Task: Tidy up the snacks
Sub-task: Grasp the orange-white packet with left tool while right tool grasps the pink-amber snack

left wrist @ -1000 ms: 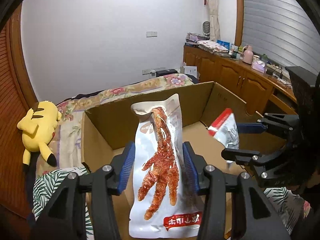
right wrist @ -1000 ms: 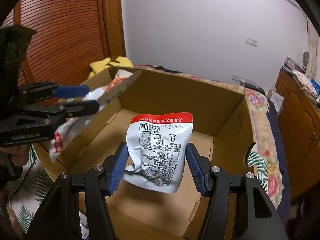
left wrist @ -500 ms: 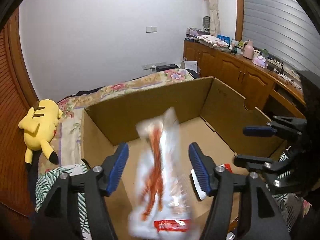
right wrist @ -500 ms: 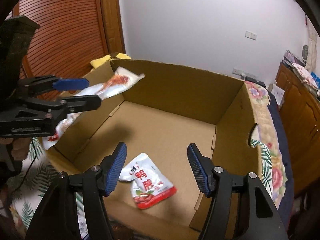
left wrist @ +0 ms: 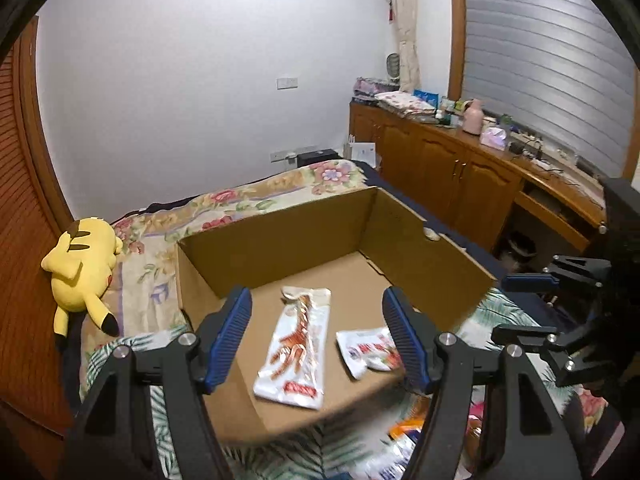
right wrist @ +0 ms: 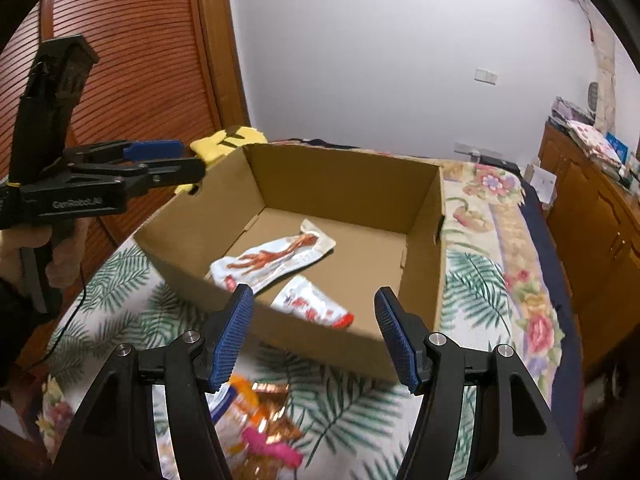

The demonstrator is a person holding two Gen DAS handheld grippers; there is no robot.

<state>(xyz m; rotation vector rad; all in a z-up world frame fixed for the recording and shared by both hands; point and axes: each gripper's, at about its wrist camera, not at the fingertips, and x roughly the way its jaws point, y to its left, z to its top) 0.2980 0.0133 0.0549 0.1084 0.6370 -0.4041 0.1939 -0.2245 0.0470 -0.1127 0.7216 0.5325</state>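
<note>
An open cardboard box (left wrist: 420,240) (right wrist: 340,176) sits on the bed. Inside lie a long white chicken-foot snack pack (left wrist: 298,348) (right wrist: 276,258) and a smaller white-and-red pack (left wrist: 366,350) (right wrist: 312,306). My left gripper (left wrist: 316,336) is open and empty above the box's near edge; it also shows in the right wrist view (right wrist: 160,158). My right gripper (right wrist: 314,334) is open and empty at the box's front wall; it also shows in the left wrist view (left wrist: 524,304). Loose snack packs (right wrist: 256,412) (left wrist: 404,436) lie on the bedspread before the box.
A yellow plush toy (left wrist: 82,256) lies left of the box by the wooden slatted wall (right wrist: 132,64). The bedspread (right wrist: 480,280) is leaf and flower patterned. A wooden cabinet (left wrist: 460,168) with clutter stands to the right.
Both grippers opened and dropped their packs into the box. The chicken-foot pack and the red-and-white pack now lie on the box floor. Both grippers have drawn back and up.
</note>
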